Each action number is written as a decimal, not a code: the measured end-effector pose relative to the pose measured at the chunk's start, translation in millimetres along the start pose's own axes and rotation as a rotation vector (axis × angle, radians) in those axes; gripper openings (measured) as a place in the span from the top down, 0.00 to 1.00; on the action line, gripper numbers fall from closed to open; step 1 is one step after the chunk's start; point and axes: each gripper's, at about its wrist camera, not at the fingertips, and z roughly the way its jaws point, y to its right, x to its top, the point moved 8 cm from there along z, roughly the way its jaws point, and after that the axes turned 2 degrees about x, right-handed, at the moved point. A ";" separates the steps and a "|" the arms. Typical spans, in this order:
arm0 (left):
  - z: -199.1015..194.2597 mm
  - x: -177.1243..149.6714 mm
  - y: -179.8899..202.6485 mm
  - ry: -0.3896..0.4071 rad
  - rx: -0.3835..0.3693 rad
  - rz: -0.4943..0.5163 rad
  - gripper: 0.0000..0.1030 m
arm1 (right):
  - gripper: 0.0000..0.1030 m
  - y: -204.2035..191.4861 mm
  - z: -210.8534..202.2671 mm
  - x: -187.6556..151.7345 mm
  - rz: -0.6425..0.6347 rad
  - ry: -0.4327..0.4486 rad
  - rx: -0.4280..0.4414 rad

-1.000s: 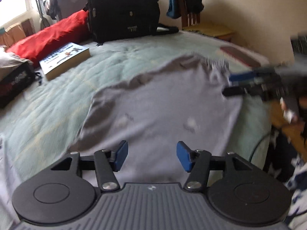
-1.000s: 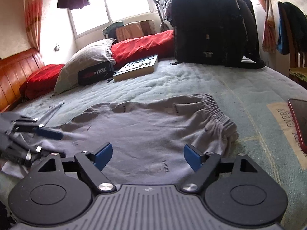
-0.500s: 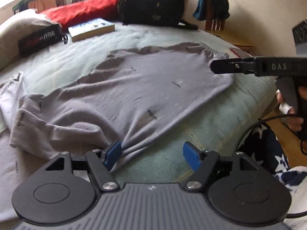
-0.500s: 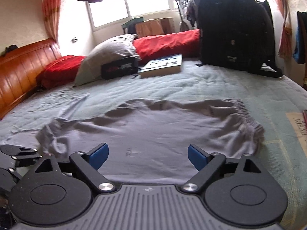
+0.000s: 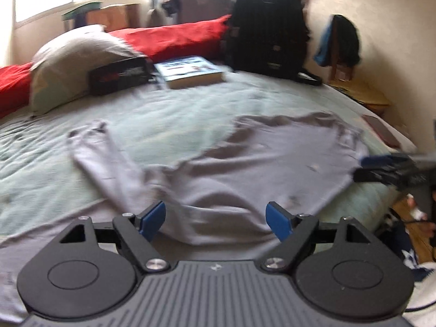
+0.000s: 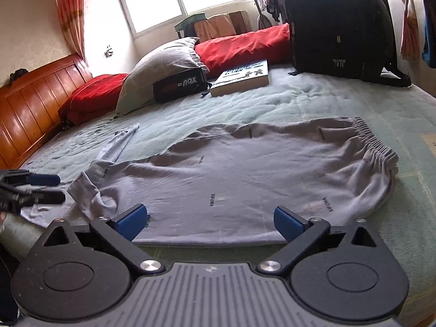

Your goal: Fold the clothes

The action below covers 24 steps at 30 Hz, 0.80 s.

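- My left tongs (image 5: 216,222) have just been spreading and now stand apart, nothing pinched; the crumpled near edge of the grey jersey trousers (image 6: 245,174) lies on the bed just beyond the blue pads.
- My right tongs (image 6: 211,222) have just been widening too, jaws well apart and empty, pads over the trousers' near hem.
- The trousers lie flat on the pale green quilted bedspread (image 6: 313,98), gathered elastic waistband (image 6: 373,141) to the right, one leg trailing left.
- Small dark print dots the grey cloth: it reads "XIFUWA" or close to it.
- Beyond the trousers, a black zip case (image 6: 178,84) shows white letters, upside down and hard to read.
- Beside that case lies a thick white-covered book (image 6: 241,77); its title is too small.
- Right of the book stands a black backpack (image 6: 338,24) with an unreadable badge.
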 end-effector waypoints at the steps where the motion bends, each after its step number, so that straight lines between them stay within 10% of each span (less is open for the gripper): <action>1: 2.9 3.2 -8.2 -0.004 0.006 -0.007 0.21 | 0.01 -0.1 1.6 0.1 0.002 -0.001 0.000; 9: 53.1 36.7 -78.2 -0.075 0.054 -0.110 0.27 | 0.01 4.4 15.3 1.0 0.030 -0.018 0.004; 17: 136.2 64.6 -127.9 -0.179 0.161 -0.149 0.63 | 0.01 27.2 29.8 1.5 0.086 -0.026 -0.004; 24: 190.4 71.5 -147.6 -0.264 0.251 -0.159 0.62 | 0.01 41.8 31.0 5.7 0.116 -0.004 -0.002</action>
